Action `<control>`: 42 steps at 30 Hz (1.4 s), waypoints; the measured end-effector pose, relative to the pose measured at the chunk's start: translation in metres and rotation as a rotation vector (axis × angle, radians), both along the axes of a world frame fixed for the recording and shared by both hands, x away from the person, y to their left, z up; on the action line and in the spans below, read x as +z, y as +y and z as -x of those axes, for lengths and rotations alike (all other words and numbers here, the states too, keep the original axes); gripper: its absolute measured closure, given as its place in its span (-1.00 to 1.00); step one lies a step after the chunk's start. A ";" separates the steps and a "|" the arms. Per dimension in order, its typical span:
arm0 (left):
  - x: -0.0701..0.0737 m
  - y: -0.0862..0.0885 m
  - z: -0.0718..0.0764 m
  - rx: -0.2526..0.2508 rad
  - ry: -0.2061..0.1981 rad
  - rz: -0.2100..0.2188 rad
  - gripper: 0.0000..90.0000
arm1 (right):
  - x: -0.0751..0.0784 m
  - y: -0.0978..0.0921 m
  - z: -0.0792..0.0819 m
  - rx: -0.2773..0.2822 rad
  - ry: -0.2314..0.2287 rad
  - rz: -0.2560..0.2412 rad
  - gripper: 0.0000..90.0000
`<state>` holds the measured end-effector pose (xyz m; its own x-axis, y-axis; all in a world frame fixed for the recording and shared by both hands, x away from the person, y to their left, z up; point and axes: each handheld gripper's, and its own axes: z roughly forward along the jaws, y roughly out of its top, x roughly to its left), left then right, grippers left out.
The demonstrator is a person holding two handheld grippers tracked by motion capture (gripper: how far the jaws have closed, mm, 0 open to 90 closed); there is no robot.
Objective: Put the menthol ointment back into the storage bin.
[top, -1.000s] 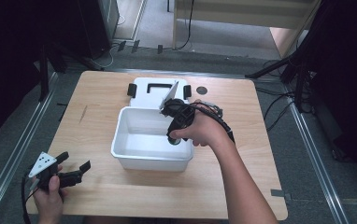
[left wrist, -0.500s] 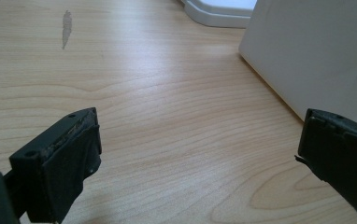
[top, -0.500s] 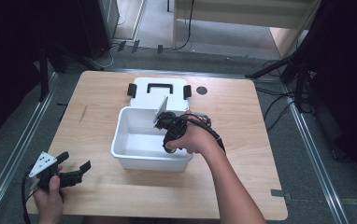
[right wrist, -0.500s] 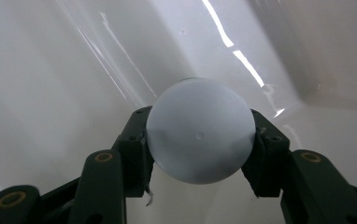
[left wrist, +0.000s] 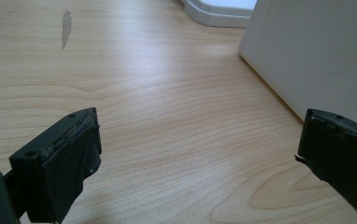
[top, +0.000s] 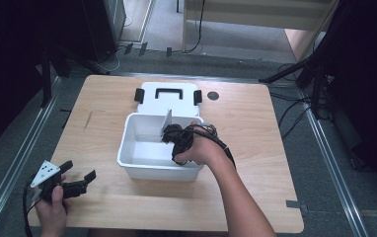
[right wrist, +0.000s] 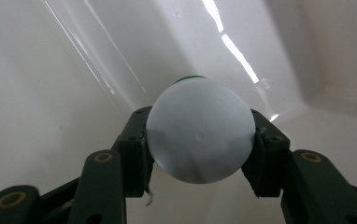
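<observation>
Jaws of the right gripper [right wrist: 200,154] clamp a white ball [right wrist: 200,135] from both sides, held low inside the white bin [top: 127,148] at the middle of the wooden table [top: 255,118]. At the near left corner, the left gripper [top: 80,181] rests with jaws spread wide. A white lid [top: 167,95] lies just behind the bin.

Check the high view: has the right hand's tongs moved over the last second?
Yes. The right tongs went leftward and down into the white bin, away from the black spot on the table.
</observation>
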<state>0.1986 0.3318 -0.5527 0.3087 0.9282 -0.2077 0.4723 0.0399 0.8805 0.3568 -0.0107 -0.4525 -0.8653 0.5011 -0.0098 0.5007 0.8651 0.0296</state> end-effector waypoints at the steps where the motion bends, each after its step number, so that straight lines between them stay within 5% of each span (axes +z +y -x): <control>1: 0.000 0.000 0.000 0.000 0.000 0.000 -0.99 | -0.002 0.000 0.000 0.005 -0.001 0.004 0.13; 16: 0.000 0.000 0.000 0.001 0.000 0.001 -0.99 | -0.013 0.003 0.001 0.038 0.003 0.059 0.12; 24: 0.000 0.000 0.000 0.000 0.001 0.000 -0.99 | -0.004 -0.001 0.002 0.022 0.000 0.026 0.13; 42: 0.000 -0.001 0.000 0.002 -0.002 -0.001 -0.99 | 0.063 -0.029 0.014 -0.036 -0.072 -0.091 0.06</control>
